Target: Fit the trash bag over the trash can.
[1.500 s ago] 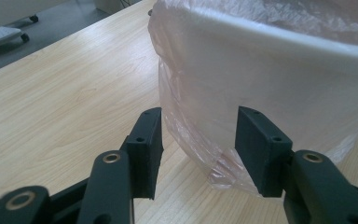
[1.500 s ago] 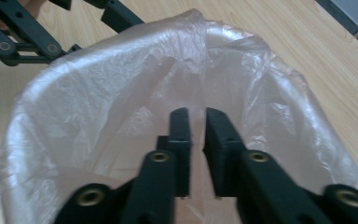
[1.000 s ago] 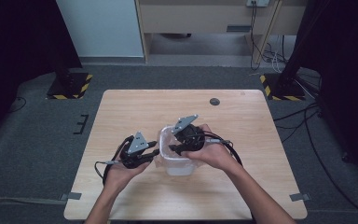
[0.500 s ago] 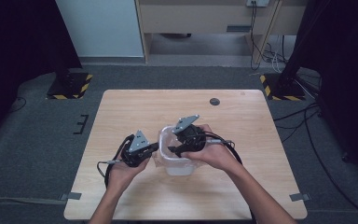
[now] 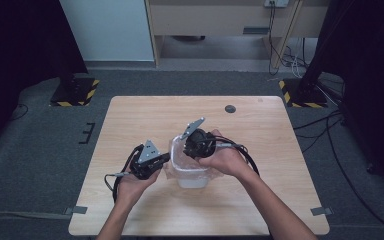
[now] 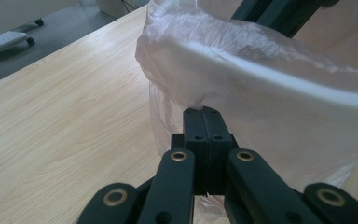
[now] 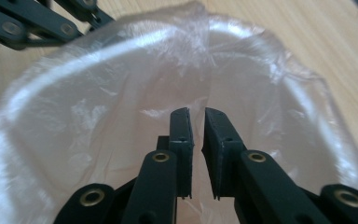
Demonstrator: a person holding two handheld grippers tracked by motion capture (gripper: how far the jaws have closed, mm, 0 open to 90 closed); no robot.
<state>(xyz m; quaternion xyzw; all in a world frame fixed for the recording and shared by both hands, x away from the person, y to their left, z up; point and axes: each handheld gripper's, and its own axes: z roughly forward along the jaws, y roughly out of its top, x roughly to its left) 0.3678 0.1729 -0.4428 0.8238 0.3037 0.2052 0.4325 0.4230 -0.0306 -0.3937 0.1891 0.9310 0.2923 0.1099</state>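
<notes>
A small white bin lined with a clear plastic bag stands on the wooden table. My left gripper is at the bin's left side. Its jaws are pressed together on the bag's film just under the rim, and its tips touch the plastic. My right gripper hangs over the bin's mouth and points down into the lined inside. A narrow gap shows between its fingertips, and nothing sits in that gap. The left gripper's black links show at the far rim.
A small dark round disc lies near the table's far edge. Cables trail from both grippers over the tabletop. Bare wood lies to the left and far side of the bin. Dark floor surrounds the table.
The left gripper has edged slightly right toward the bin's side. The right gripper and bin have hardly moved.
</notes>
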